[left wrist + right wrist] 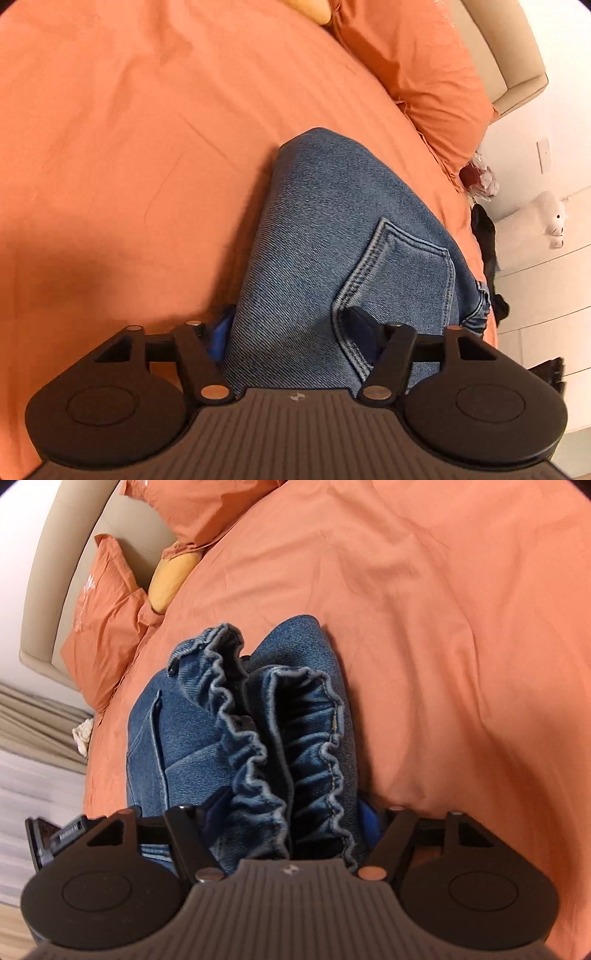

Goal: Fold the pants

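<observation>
Only left: pocket (399, 273), right: waistband (280, 746)

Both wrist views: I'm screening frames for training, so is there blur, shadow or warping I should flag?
Left wrist view: heavy fisheye bending of the bed sheet, a dark shadow at lower left, jeans sharp. Right wrist view: same warp, ruffled waistband crisp, floor at left edge smeared.

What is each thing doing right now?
Jeans: folded thick, lying on the bed, pocket up.
Waistband: ruffled, between the right gripper's fingers.
Left gripper: closed on the jeans.
Right gripper: closed on the jeans.
Bedsheet: spread out, lightly wrinkled.
Pillow: crumpled by the headboard.
</observation>
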`<action>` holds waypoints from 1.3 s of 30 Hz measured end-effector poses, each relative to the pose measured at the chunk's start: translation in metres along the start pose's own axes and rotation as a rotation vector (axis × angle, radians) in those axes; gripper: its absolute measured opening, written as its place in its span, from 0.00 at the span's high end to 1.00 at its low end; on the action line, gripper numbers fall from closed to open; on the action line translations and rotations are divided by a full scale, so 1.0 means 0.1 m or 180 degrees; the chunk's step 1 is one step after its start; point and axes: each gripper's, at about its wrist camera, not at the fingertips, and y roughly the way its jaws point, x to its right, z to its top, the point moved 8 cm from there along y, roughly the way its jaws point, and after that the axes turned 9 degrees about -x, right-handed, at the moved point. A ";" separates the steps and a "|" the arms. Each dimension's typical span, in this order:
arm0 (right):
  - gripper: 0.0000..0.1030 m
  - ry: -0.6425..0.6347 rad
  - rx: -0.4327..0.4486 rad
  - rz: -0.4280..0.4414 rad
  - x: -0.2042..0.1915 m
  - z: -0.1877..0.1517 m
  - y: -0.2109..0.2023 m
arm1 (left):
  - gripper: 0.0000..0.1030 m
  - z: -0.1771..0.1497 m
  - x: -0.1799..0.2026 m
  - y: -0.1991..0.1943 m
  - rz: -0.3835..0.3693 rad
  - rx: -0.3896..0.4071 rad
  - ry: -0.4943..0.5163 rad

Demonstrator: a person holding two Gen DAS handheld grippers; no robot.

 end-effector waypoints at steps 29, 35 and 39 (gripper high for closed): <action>0.60 -0.0428 0.0032 0.0257 -1.47 -1.65 -0.73 | 0.55 -0.83 -0.14 -1.58 -0.0112 0.0198 0.0114; 0.60 -0.0535 0.0008 0.0428 -1.93 -1.86 -0.50 | 0.54 -0.81 -0.38 -2.05 -0.0018 0.0396 0.0097; 0.60 -0.0588 -0.0043 0.0529 -2.24 -1.96 -0.26 | 0.54 -0.73 -0.58 -2.30 0.0053 0.0497 0.0058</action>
